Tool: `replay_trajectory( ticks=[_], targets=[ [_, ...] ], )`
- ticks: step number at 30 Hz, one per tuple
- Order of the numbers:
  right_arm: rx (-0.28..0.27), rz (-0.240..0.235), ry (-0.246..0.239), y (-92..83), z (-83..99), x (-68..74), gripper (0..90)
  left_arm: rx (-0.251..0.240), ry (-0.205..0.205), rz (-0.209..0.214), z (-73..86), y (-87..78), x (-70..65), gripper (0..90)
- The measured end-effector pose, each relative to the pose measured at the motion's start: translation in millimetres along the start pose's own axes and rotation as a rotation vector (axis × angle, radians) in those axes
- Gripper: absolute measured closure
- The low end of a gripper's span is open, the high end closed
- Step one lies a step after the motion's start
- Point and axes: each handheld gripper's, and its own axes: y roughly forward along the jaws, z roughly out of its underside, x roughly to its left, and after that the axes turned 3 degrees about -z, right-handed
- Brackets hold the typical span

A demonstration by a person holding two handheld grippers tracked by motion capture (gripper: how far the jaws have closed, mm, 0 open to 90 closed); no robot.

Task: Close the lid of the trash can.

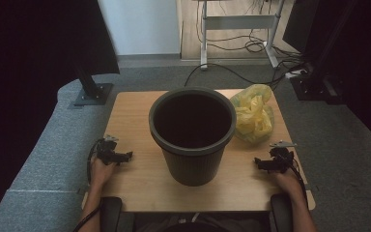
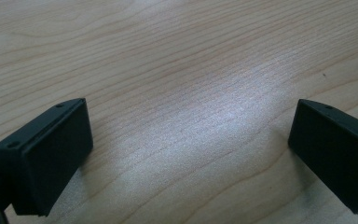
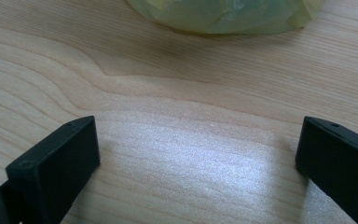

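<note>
A dark plastic bin (image 1: 192, 135) stands upright in the middle of the wooden table (image 1: 130, 108), its inside dark. A crumpled yellow plastic bag (image 1: 254, 113) lies just right of its rim. My left gripper (image 1: 125, 156) rests on the table left of the bin, held by a hand, jaws wide apart over bare wood (image 2: 191, 121). My right gripper (image 1: 258, 163) rests on the table right of the bin, open, with the yellow bag (image 3: 223, 14) a short way beyond its jaws and nothing between them.
The table is small, with grey carpet around it. A black stand foot (image 1: 92, 93) sits off the back left corner. A white desk frame (image 1: 236, 29) and cables (image 1: 251, 46) lie on the floor behind. Dark curtains hang at both sides.
</note>
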Motion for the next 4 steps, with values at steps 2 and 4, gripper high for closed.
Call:
replay_trajectory(
  ticks=[2, 4],
  targets=[
    [0.0, 0.001, 0.0, 0.0, 0.0, 0.0, 0.0, 0.0, 0.0, 0.0, 0.0, 0.0, 0.0, 0.0],
    [0.0, 0.0, 0.0, 0.0, 0.0, 0.0, 0.0, 0.0, 0.0, 0.0, 0.0, 0.0, 0.0, 0.0]
  ],
)
